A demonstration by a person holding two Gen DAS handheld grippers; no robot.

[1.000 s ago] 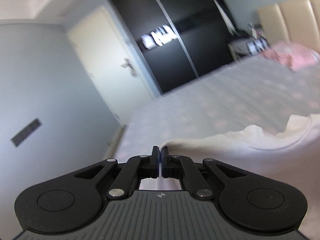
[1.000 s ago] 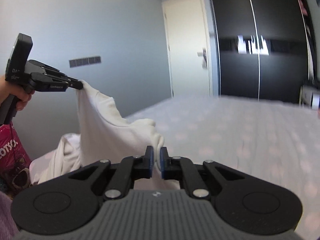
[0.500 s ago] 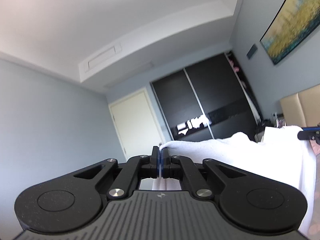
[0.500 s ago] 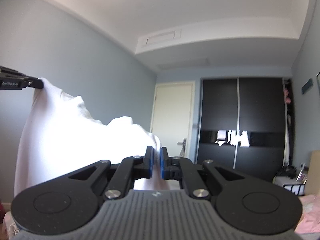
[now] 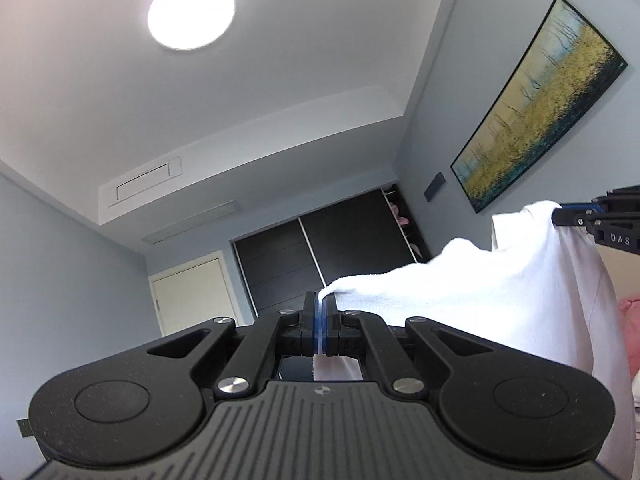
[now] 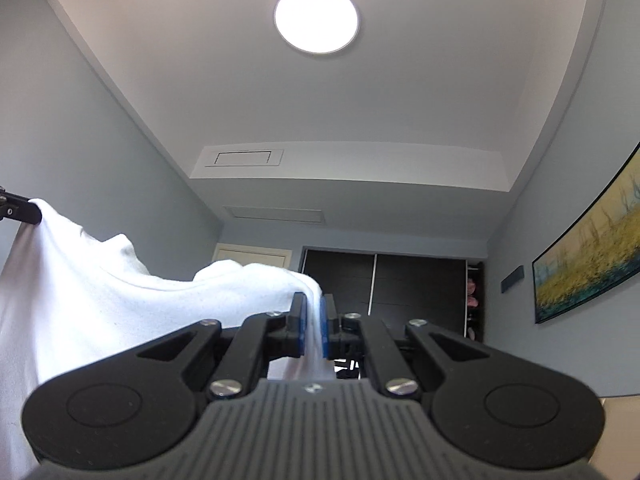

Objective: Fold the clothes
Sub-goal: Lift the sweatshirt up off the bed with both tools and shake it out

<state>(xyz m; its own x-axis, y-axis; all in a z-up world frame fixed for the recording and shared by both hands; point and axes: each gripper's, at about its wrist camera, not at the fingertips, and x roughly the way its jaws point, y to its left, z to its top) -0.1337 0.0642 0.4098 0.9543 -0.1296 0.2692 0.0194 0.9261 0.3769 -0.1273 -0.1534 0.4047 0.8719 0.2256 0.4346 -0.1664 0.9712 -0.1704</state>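
Note:
A white garment [image 5: 472, 300] hangs in the air, stretched between both grippers. My left gripper [image 5: 319, 314] is shut on one top corner of it, cloth pinched between the blue pads. In the right wrist view my right gripper [image 6: 313, 322] is shut on the other corner, and the white garment [image 6: 100, 292] sags away to the left. The right gripper's tip [image 5: 560, 216] shows at the right edge of the left wrist view, the left gripper's tip [image 6: 24, 212] at the left edge of the right wrist view. Both point upward toward the ceiling. The garment's lower part is hidden.
A round ceiling light [image 5: 191, 11] glows overhead. A black sliding wardrobe [image 6: 384, 292] and a cream door [image 5: 192, 300] stand at the far wall. A yellow painting [image 5: 540, 108] hangs on the right wall. Pink bedding [image 5: 630, 332] peeks past the cloth.
Both grippers rose and tilted upward, lifting the white garment off the bed. The views swung from the bed to the ceiling. The cloth now hangs spread between them.

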